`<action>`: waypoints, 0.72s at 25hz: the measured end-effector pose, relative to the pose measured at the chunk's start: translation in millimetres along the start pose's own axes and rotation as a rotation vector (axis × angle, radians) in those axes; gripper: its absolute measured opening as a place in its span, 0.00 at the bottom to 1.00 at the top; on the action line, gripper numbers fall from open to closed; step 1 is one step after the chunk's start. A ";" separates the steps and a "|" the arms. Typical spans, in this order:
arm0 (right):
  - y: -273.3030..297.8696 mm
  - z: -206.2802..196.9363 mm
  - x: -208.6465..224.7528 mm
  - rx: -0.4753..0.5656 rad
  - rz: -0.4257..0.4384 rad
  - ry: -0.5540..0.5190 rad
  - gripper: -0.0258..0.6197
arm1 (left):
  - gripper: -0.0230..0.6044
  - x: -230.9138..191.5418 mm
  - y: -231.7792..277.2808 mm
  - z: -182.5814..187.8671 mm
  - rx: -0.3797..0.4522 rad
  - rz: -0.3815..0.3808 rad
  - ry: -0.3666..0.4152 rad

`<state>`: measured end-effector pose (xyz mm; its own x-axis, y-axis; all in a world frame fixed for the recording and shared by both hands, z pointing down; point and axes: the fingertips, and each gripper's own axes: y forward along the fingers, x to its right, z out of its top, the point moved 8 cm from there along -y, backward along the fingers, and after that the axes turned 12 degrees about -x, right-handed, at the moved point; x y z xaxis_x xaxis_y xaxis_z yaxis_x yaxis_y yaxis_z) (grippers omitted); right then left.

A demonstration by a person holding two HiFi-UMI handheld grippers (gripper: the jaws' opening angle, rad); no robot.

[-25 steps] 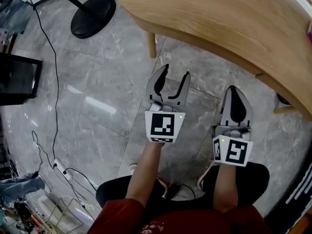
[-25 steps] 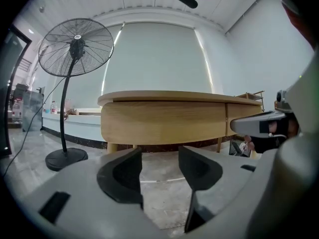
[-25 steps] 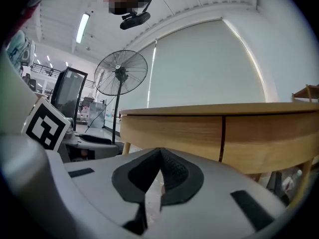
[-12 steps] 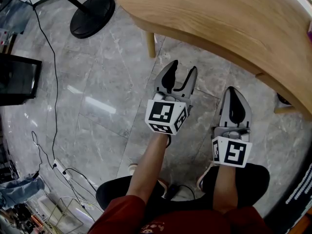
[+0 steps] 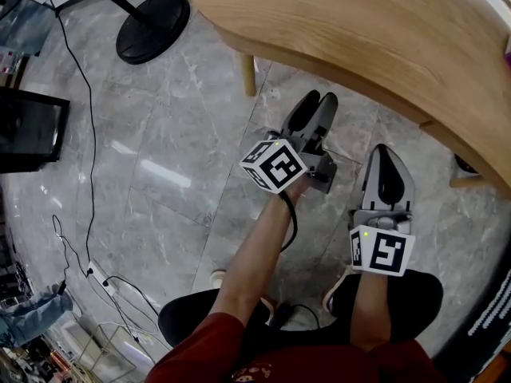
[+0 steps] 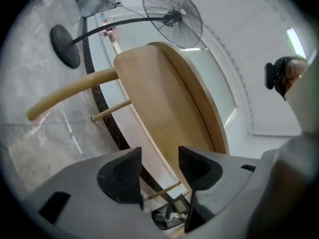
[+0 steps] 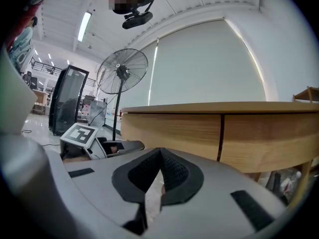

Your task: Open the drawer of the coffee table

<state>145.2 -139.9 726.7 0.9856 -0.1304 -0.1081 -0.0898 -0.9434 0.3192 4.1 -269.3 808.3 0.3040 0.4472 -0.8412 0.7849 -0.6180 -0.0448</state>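
The light wooden coffee table (image 5: pixel 375 30) fills the head view's upper right, its curved edge just ahead of both grippers. In the right gripper view its front (image 7: pixel 172 128) shows two wood panels split by a dark vertical seam (image 7: pixel 221 136). My left gripper (image 5: pixel 318 107) is rolled onto its side close below the table edge, open and holding nothing. In the left gripper view the table (image 6: pixel 164 108) appears tilted beyond the open left gripper (image 6: pixel 159 159). My right gripper (image 5: pixel 384 154) hangs lower, short of the table, shut and holding nothing. The right gripper (image 7: pixel 160 156) looks straight at the table's front.
A table leg (image 5: pixel 249 74) stands left of my left gripper. A pedestal fan's round black base (image 5: pixel 152 26) sits at the far left, with a cable (image 5: pixel 88 134) trailing over the grey marble floor. A dark box (image 5: pixel 28 130) stands at the left edge. The person's legs are below.
My left gripper has moved forward to the table edge and rolled onto its side. The right gripper has stayed where it was, shut.
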 end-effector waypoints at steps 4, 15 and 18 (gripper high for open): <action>-1.2 2.1 -2.2 -0.001 0.001 -0.007 0.03 | 0.39 -11.1 15.6 -3.6 0.061 -0.108 -0.195; -7.4 1.9 4.1 -0.014 -0.014 -0.044 0.03 | 0.42 -9.7 41.9 -3.5 0.168 -0.308 -0.331; -8.2 0.9 0.6 -0.015 -0.011 -0.047 0.03 | 0.42 -10.4 41.4 -3.8 0.177 -0.318 -0.341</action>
<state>146.4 -132.5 723.2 0.9786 -0.1349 -0.1557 -0.0767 -0.9401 0.3323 35.5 -297.1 817.2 -0.1526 0.4122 -0.8982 0.6971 -0.5993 -0.3935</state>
